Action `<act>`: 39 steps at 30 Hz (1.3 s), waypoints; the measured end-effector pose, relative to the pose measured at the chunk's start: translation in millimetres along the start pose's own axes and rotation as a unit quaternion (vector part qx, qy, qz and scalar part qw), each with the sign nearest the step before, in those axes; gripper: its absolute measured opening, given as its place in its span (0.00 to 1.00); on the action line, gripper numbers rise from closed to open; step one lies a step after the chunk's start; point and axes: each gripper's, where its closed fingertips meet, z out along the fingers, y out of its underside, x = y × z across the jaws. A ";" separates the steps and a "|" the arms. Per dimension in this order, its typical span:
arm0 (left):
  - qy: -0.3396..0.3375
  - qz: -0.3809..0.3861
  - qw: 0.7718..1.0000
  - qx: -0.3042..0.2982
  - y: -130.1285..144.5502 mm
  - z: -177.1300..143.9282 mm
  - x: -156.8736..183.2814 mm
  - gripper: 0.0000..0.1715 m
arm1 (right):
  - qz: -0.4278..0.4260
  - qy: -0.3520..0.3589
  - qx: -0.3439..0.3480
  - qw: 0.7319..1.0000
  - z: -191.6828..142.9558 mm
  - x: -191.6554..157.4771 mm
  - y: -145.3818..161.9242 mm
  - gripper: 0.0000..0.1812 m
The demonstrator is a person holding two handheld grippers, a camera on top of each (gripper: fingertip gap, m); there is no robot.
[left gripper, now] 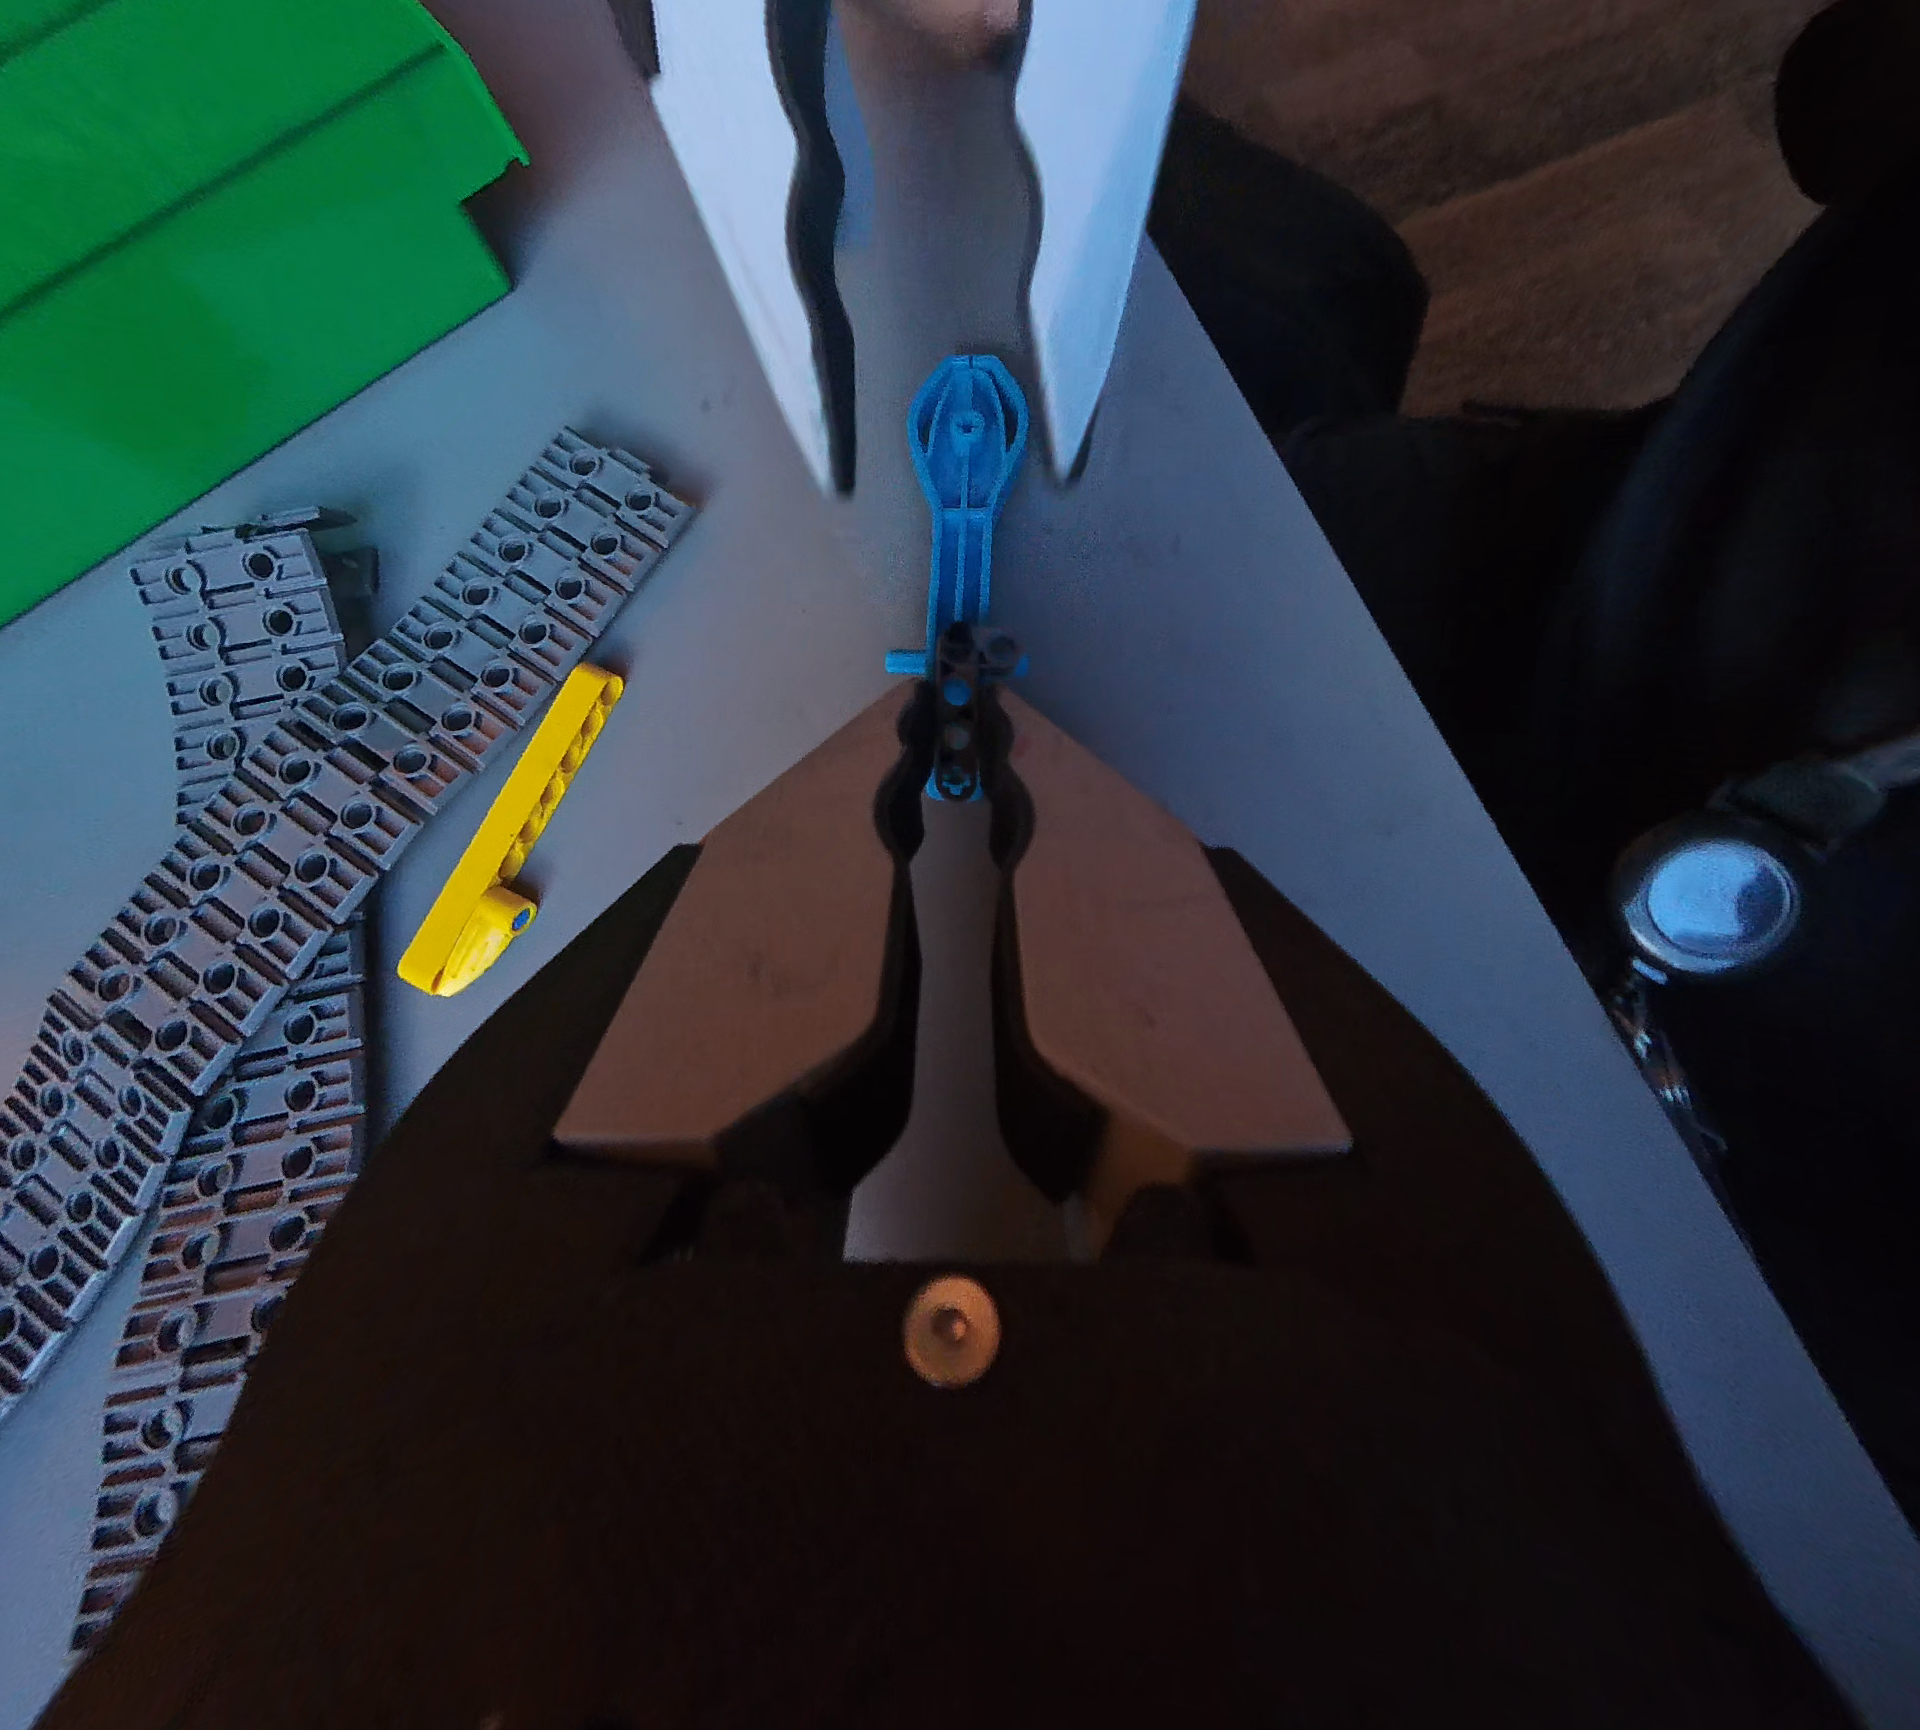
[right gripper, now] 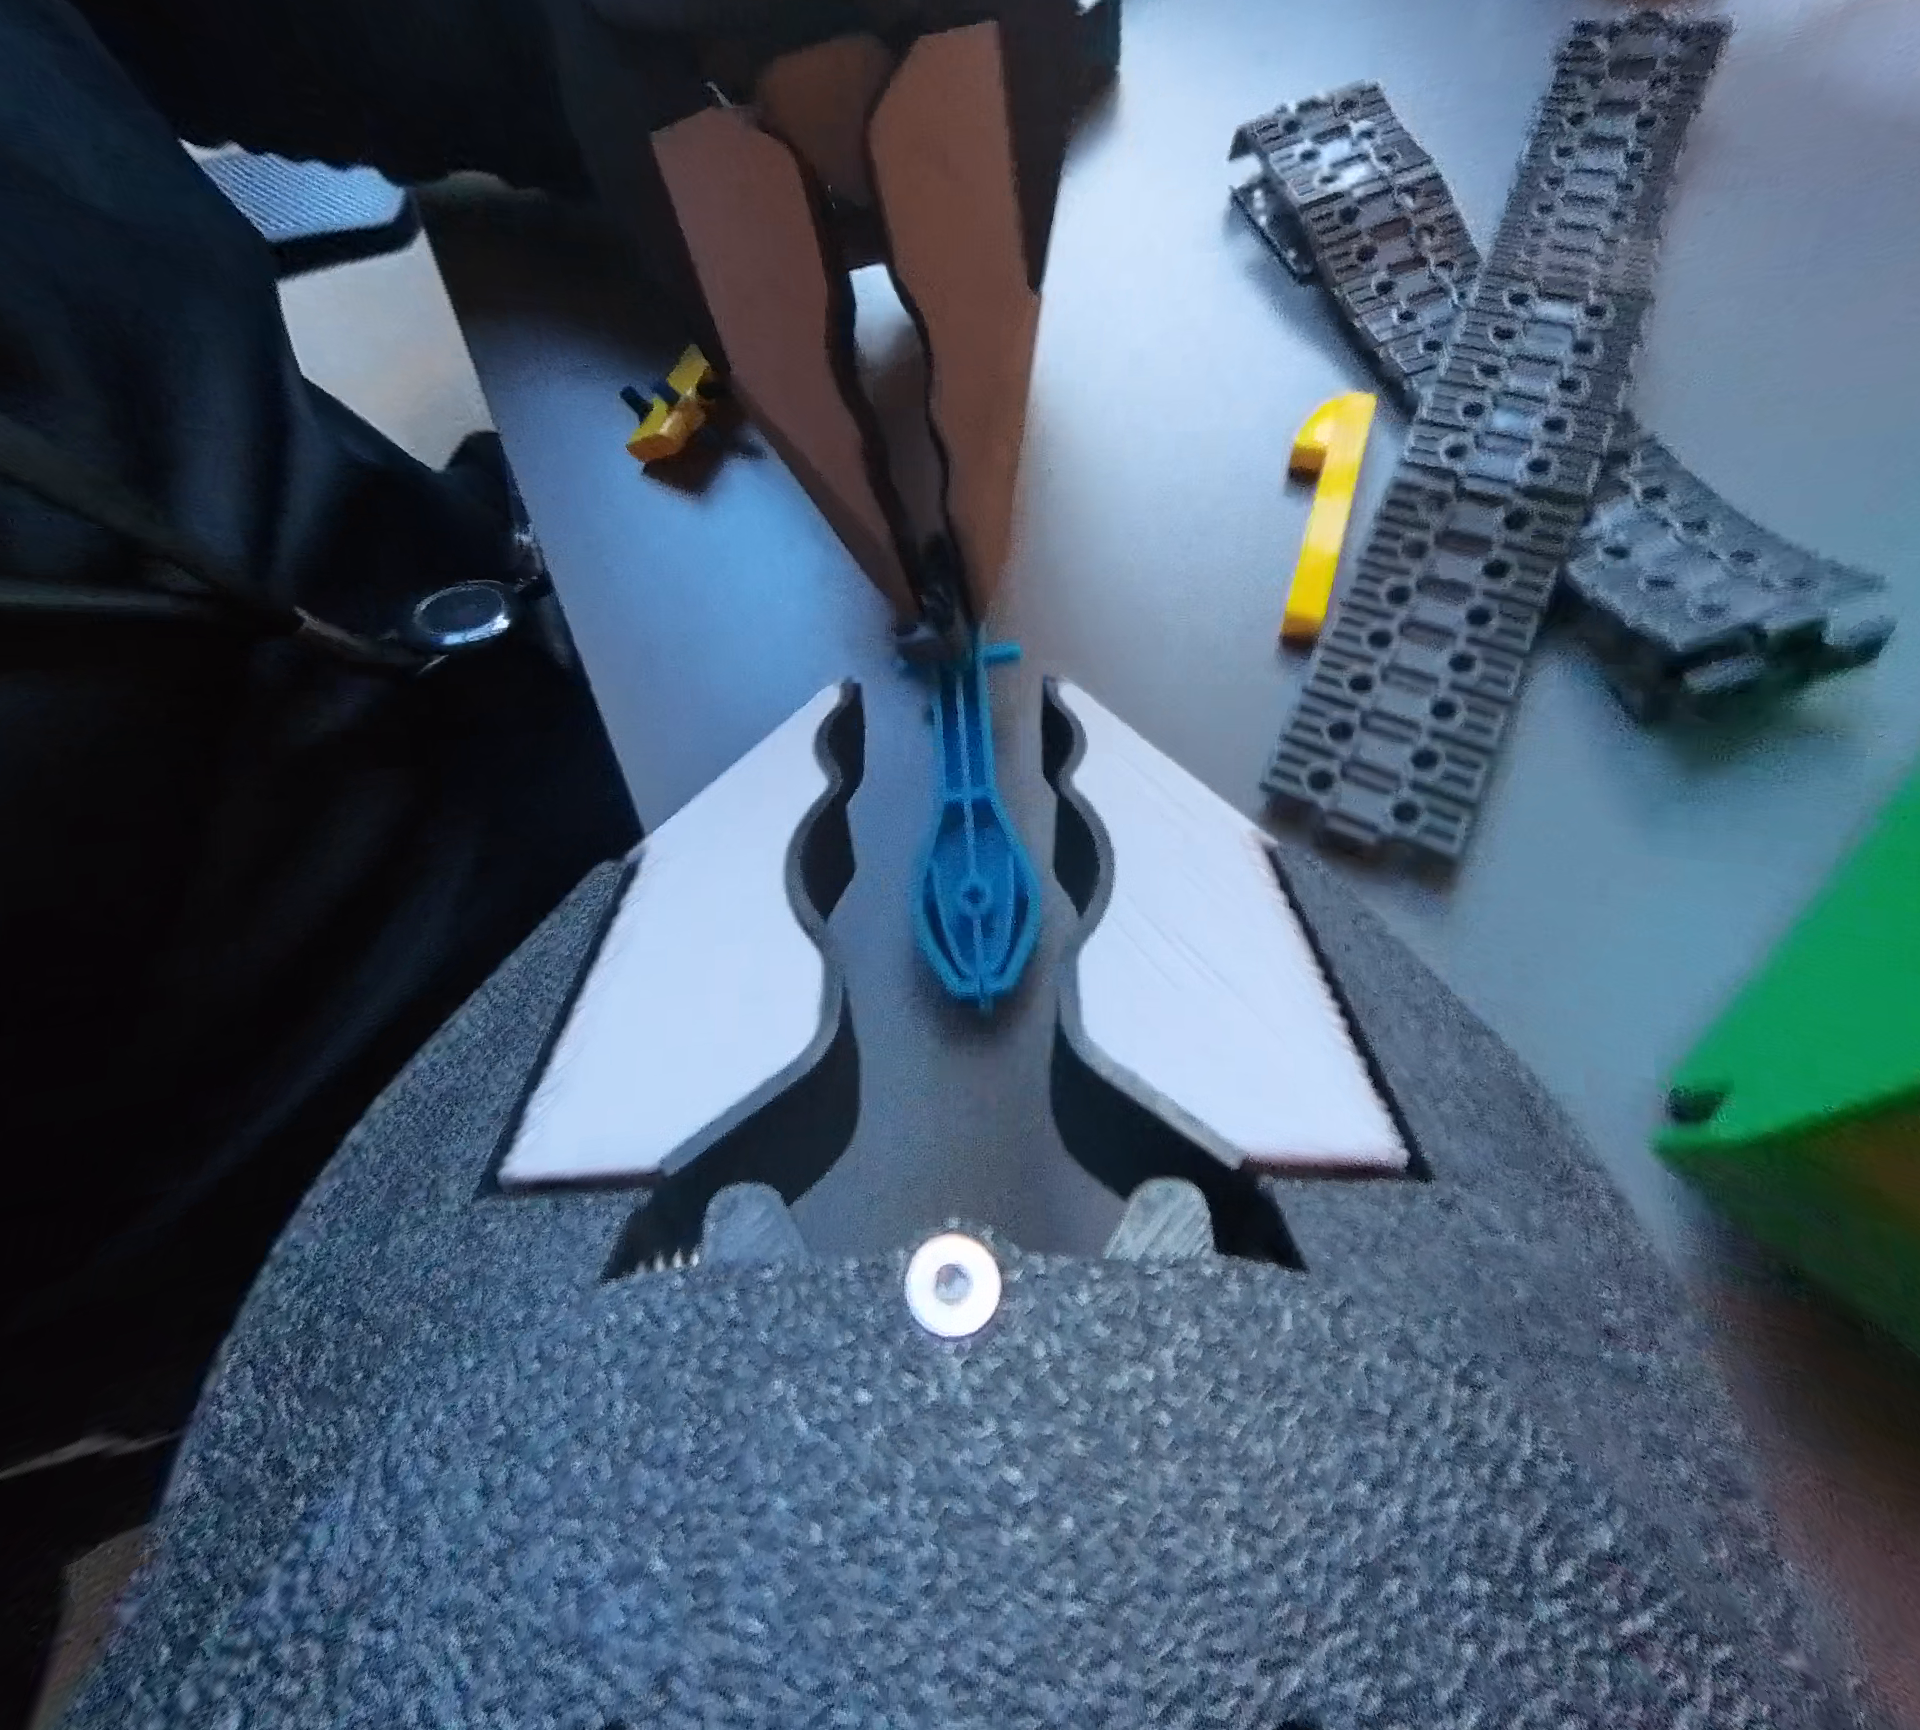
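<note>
My left gripper [left gripper: 956, 693], with tan fingers, is shut on a short black pin-hole beam [left gripper: 956, 730]. The beam is joined to a blue paddle-shaped piece [left gripper: 966, 444] that sticks out ahead over the grey table [left gripper: 1195, 641]. My right gripper [right gripper: 951, 693], with white fingers, is open. Its jaws stand on either side of the blue piece [right gripper: 971, 891] without touching it. In the left wrist view the right gripper [left gripper: 956, 480] comes in from the top around the blue piece's wide head. In the right wrist view the left gripper [right gripper: 935, 610] comes in from above, pinching the black beam [right gripper: 935, 589].
Grey track-link strips [left gripper: 312, 745] [right gripper: 1455, 537] lie crossed beside a yellow beam [left gripper: 509, 828] [right gripper: 1325, 517]. A green box [left gripper: 208, 174] [right gripper: 1818, 1109] stands at the side. A small yellow and blue assembly [right gripper: 670, 413] lies near the table edge. A person in dark clothing with a round metal reel [left gripper: 1704, 901] sits beyond the edge.
</note>
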 end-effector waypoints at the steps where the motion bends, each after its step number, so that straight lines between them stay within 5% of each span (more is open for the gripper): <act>1: 0.002 0.001 1.000 -0.002 0.1 0.0 0.0 0.03 | 0.001 -0.003 -0.005 1.000 -4.4 -0.4 4.6 0.18; 6: 0.020 -0.004 1.000 -0.006 0.3 0.0 -0.5 0.04 | -0.051 0.018 -0.003 0.999 -6.9 -2.6 6.4 0.11; 11: 0.025 -0.001 0.999 -0.024 -0.8 1.3 -0.2 0.04 | -0.101 0.032 0.020 0.994 9.3 -7.0 -11.2 0.18; 16: 0.023 0.005 0.999 -0.037 -2.4 3.3 0.7 0.03 | -0.181 0.060 0.004 0.982 11.6 -3.1 -6.7 0.08; 23: 0.024 0.011 0.999 -0.046 -2.4 3.5 0.7 0.03 | -0.097 0.042 -0.044 0.993 9.5 0.4 10.0 0.14; 26: 0.029 0.014 0.998 -0.049 -0.9 2.4 2.0 0.04 | -0.090 0.049 -0.097 0.990 15.6 3.4 26.2 0.05; 39: 0.027 0.016 0.998 -0.053 23.3 -16.0 3.3 0.03 | -0.057 0.070 -0.092 0.992 43.4 -6.7 12.1 0.05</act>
